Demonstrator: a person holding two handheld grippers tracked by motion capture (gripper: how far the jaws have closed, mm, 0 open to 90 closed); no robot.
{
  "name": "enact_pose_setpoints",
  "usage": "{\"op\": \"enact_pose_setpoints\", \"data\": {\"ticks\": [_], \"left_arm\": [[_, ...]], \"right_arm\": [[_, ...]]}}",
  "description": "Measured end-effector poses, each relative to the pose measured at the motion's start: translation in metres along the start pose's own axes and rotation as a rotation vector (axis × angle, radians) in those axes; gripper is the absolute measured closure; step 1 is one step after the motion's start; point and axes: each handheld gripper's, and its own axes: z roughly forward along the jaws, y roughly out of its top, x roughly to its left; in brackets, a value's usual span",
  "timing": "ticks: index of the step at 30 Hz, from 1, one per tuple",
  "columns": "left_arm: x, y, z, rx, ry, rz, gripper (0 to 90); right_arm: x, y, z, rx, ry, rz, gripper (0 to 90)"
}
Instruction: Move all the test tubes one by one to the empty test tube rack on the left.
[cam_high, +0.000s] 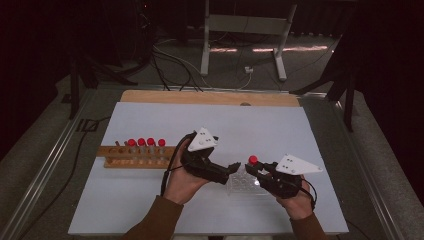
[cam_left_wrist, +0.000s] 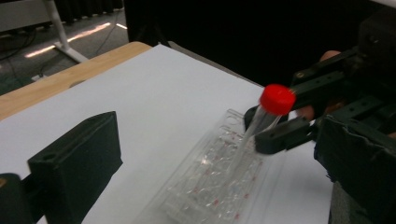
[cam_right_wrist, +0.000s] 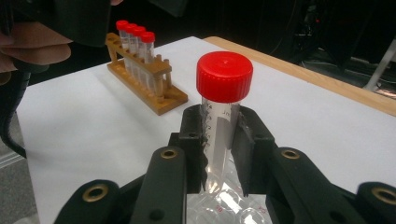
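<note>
The right gripper (cam_right_wrist: 219, 140) fingers (cam_right_wrist: 194, 140) clamp the red-capped tube (cam_right_wrist: 223, 93) upright; left gripper (cam_left_wrist: 210, 154) fingers spread empty.

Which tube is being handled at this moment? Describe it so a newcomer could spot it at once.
On the white table, look right of the wooden rack holding four red-capped tubes. Above the clear plastic tray, the right gripper clamps a clear tube with a red cap. It is the one tube out of the rack, held between black jaws.
</note>
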Motion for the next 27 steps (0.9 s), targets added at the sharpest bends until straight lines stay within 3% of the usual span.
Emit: {"op": "enact_pose_setpoints", "data": {"ticks": [5,9,15,22,25,27], "left_arm": [[-0.010,0.006,0.011,0.004,-0.016,0.008,7.2],[-0.017,0.008,0.018,0.007,-0.034,0.024,18.3],[-0.023,0.008,0.029,0.026,-0.065,0.054,48.2],[-0.024,0.006,0.036,0.054,-0.103,0.064,69.8],[-0.024,0.006,0.035,0.052,-0.099,0.065,70.6],[-0.022,0.006,0.034,0.048,-0.094,0.061,70.8]], "right_arm": [[0.002,0.000,0.003,0.007,0.013,0.001,74.8],[0.003,0.000,0.004,0.012,0.020,0.000,74.8],[0.004,0.000,0.005,0.015,0.026,0.001,74.8],[0.004,-0.001,0.006,0.018,0.032,0.004,74.7],[0.003,-0.002,0.006,0.014,0.039,0.003,73.9],[0.003,-0.002,0.006,0.004,0.055,0.007,64.4]]}}
